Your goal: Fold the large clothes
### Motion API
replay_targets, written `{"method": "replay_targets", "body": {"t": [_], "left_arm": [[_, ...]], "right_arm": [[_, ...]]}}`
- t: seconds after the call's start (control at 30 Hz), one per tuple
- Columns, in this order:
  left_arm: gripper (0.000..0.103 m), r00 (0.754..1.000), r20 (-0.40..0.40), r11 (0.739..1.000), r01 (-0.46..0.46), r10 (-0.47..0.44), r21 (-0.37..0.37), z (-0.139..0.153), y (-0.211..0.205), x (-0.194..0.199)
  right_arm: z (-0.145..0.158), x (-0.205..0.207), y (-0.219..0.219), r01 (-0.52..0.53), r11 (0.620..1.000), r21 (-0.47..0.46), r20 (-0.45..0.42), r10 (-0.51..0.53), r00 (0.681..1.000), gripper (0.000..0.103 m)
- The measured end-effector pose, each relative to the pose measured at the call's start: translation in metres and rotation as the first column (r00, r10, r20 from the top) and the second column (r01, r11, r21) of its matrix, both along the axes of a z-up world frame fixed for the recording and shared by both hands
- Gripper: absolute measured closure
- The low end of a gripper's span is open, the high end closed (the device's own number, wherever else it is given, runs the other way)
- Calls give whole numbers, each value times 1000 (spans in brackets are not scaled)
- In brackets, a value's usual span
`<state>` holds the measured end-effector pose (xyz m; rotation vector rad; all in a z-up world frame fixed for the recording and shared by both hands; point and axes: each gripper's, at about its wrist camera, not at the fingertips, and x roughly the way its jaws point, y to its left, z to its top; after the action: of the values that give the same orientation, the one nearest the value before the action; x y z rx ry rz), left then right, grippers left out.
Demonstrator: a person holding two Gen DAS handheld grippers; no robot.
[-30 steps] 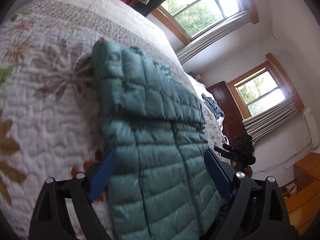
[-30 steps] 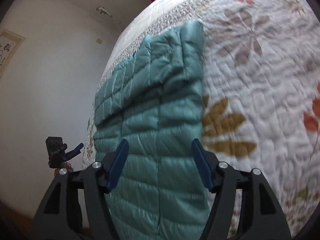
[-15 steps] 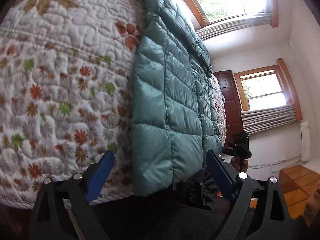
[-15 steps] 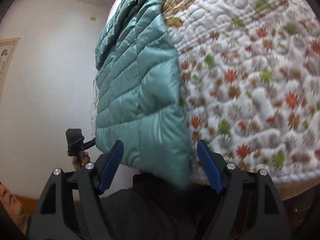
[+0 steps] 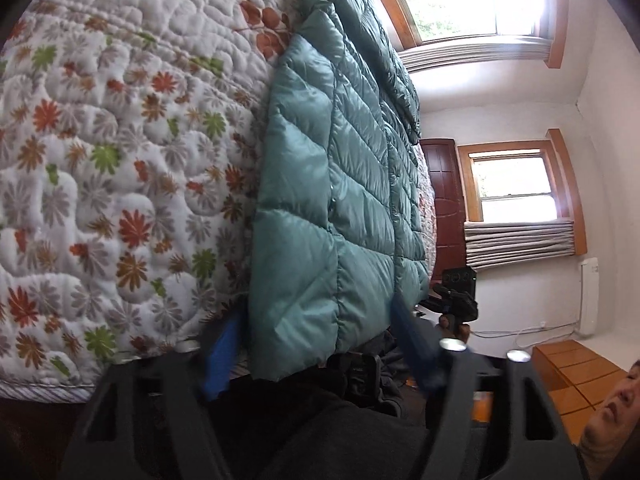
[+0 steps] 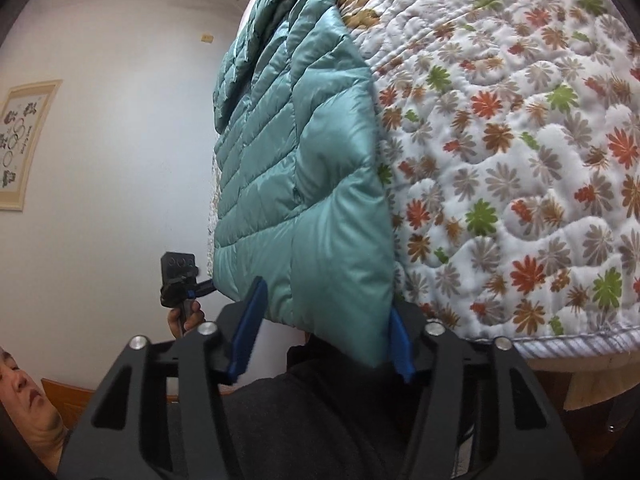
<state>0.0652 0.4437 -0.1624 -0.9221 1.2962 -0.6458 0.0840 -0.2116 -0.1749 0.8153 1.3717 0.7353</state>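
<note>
The green puffy jacket (image 5: pixel 340 184) lies flat on the flowery quilt (image 5: pixel 120 160), sides folded in. Both grippers, left (image 5: pixel 316 344) and right (image 6: pixel 324 332), are wide apart, holding nothing. Folding its bottom up looks left

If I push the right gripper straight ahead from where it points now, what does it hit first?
Most likely the hem of the teal puffer jacket, which hangs over the bed edge between the open fingers of the right gripper. The quilt lies behind it. Depth is unclear.
</note>
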Motion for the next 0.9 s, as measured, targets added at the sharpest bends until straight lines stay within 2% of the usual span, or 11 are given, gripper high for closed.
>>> {"method": "replay_targets", "body": {"t": [0.03,0.07,0.1,0.2,0.23,0.27,0.37,0.67,0.9], "left_arm": [[60,1000,-9,1000,0,0,12,-2,1,-2],[67,1000,-15,1000,-1,2,30,-5,0,-2],[79,1000,-23,1000,-4,5,29,-5,2,-3],[90,1000,-16,1000,-26,26,-1,-8,6,-5],[92,999,-6,999,-36,36,-13,-7,7,-6],[94,999,6,999,-43,43,-26,-5,8,-8],[96,997,44,996,-64,67,-62,4,10,-11],[97,982,138,982,-109,131,-157,37,5,-21],[98,957,211,955,-138,197,-263,67,10,-4]], "right_arm": [[-1,-1,-2,4,1000,6,-1,-4,1000,55],[0,-3,-5,5,1000,11,5,-5,1000,60],[0,-4,-5,1,1000,12,12,-1,1000,66],[3,-7,-6,6,1000,7,43,-6,999,81],[4,-8,-5,13,1000,9,51,-14,999,83],[6,-9,-7,22,1000,12,59,-22,998,87],[14,-14,-9,45,998,35,86,-48,995,91],[50,-27,-11,81,993,91,171,-96,981,94],[86,3,-9,116,987,111,253,-141,957,94]]}}
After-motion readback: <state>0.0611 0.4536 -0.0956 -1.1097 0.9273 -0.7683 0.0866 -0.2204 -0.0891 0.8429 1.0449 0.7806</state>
